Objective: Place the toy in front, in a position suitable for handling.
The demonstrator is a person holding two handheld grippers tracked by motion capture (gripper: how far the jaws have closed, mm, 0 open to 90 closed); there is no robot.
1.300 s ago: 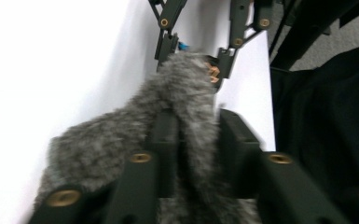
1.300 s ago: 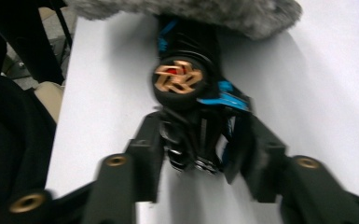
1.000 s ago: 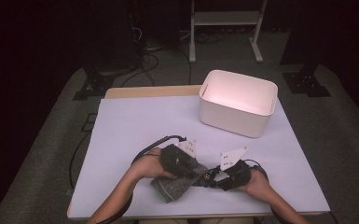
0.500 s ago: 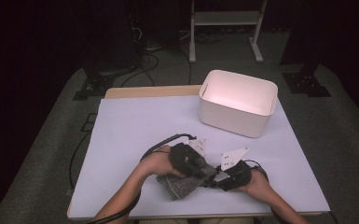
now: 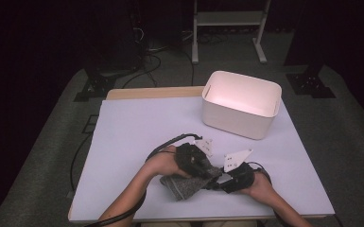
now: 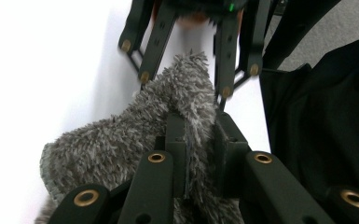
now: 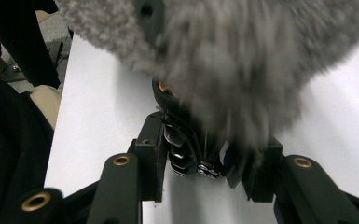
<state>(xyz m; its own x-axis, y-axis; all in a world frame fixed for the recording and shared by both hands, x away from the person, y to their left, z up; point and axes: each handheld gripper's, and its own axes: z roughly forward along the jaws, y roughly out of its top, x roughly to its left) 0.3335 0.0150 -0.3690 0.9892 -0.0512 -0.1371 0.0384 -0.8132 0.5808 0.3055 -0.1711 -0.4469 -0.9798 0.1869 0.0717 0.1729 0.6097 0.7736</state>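
both the left gripper point(image 6: 200, 154) and right gripper point(image 7: 205, 163) are clenched on the grey fluffy cloth point(image 5: 185, 186), lifted well short of the white bin point(image 5: 241, 106), so depositing it likely remains.

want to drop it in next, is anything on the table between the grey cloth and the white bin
Nothing visible does. The grey cloth sits pinched between the left gripper and right gripper at the near edge, and bare table runs from there to the white bin.
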